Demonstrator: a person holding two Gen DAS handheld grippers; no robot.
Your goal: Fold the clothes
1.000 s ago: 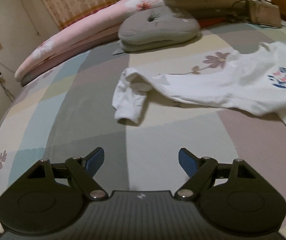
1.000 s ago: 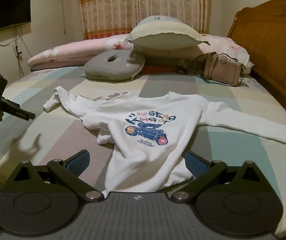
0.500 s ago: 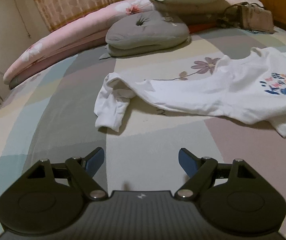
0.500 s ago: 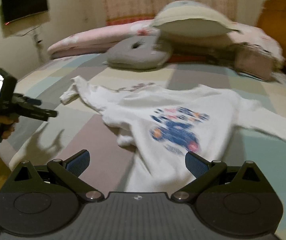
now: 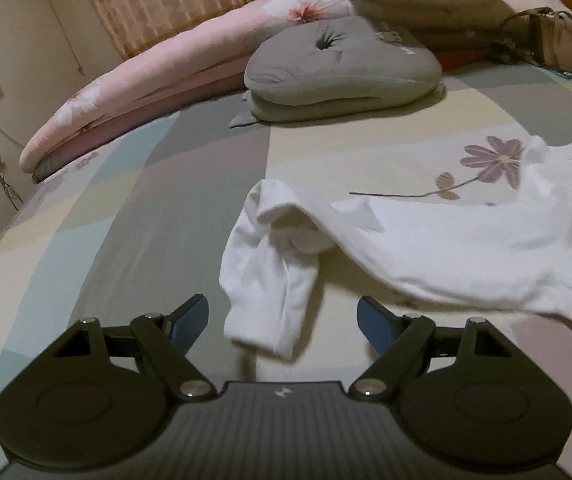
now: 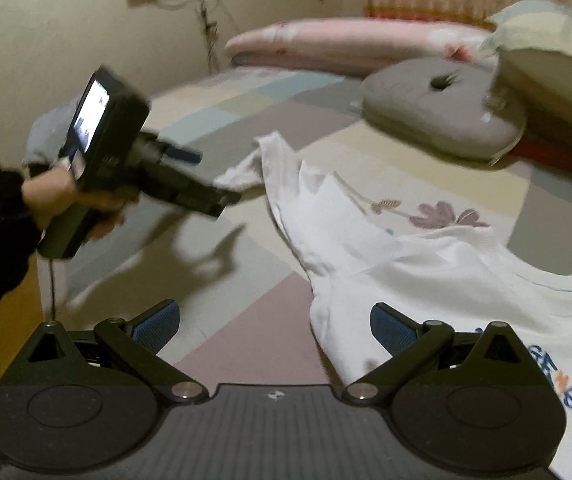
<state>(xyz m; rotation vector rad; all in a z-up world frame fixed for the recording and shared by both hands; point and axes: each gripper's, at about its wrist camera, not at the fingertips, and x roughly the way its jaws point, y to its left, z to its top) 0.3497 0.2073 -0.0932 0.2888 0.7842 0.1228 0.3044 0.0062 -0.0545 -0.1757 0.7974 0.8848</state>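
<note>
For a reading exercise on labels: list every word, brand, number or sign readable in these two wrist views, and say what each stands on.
"GE": blue letters on the white sweatshirt, cut off by the right gripper; the orange and blue marks below are unreadable.
Small white logo mark, no letters: on each gripper body, left gripper too.
Pale marking on the grey cushion: too blurred.
Lit screen on the left gripper's camera: too blurred.

Dim, warm indoor light; fisheye bending and dark corners in both views; right wrist view motion-blurred throughout.
</note>
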